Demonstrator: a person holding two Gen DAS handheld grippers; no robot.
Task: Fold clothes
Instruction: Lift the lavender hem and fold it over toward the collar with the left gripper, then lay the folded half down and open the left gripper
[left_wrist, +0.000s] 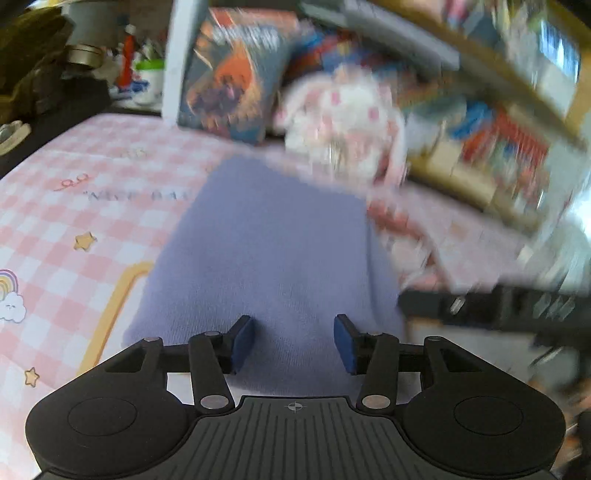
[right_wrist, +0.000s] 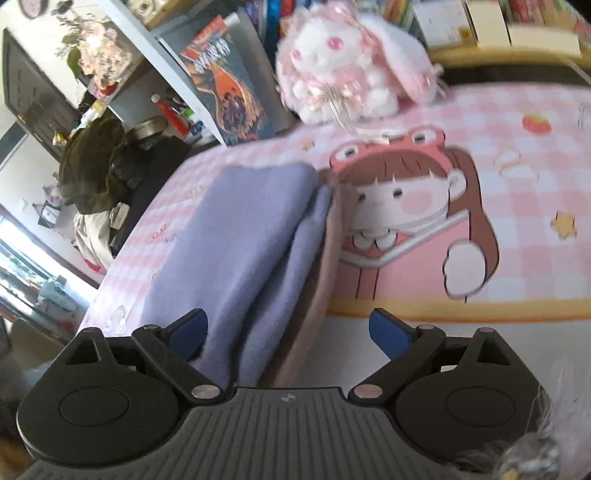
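A lavender garment (left_wrist: 266, 258) lies folded on the pink checked sheet (left_wrist: 74, 206). In the right wrist view the garment (right_wrist: 251, 240) shows stacked layers, with a pinkish layer along its right edge. My left gripper (left_wrist: 294, 343) hovers over the garment's near end, its blue pads (left_wrist: 243, 343) apart, with cloth showing in the gap but not pinched. My right gripper (right_wrist: 288, 332) stands wide open at the garment's near right edge. The folded layers reach in beside its left finger (right_wrist: 188, 332), and nothing is gripped.
A white and pink plush bunny (right_wrist: 343, 66) sits at the far edge of the sheet (right_wrist: 517, 184), next to a leaning comic book (right_wrist: 229, 85). Book shelves (left_wrist: 498, 147) stand behind. A dark green clothing heap (right_wrist: 96, 166) lies off the left side. The left wrist view is blurred on its right.
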